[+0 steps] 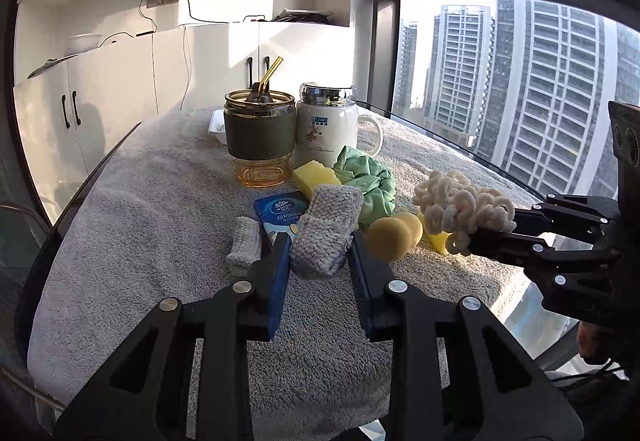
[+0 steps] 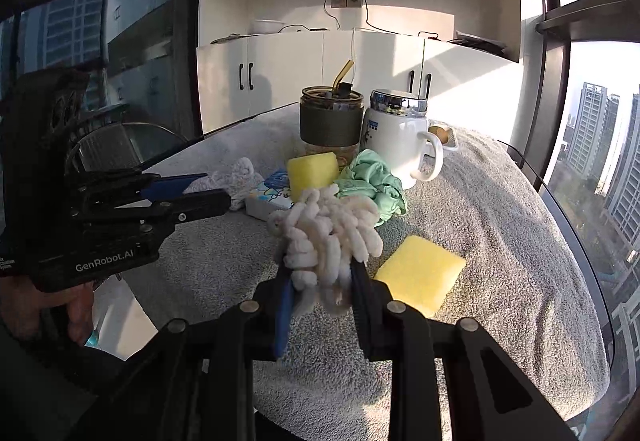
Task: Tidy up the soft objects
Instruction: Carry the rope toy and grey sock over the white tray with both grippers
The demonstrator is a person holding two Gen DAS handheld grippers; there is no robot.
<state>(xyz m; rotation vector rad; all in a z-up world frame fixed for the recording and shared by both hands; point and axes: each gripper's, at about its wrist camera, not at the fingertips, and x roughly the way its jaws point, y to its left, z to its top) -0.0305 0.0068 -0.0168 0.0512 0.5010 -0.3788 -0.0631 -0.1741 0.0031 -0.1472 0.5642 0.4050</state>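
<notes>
the bench [image 1: 160,201] is draped in a grey towel, filling the middle of both views. at centre frame in the left wrist view, the left gripper [image 1: 318,241] is clamped on a grey knitted cloth [image 1: 326,225]. low in the centre of the right wrist view, the right gripper [image 2: 320,273] is clamped on a cream looped cloth [image 2: 328,237]. both pieces appear lifted, so the carrying step seems in hand; a clear spot for setting them down is called for next.
</notes>
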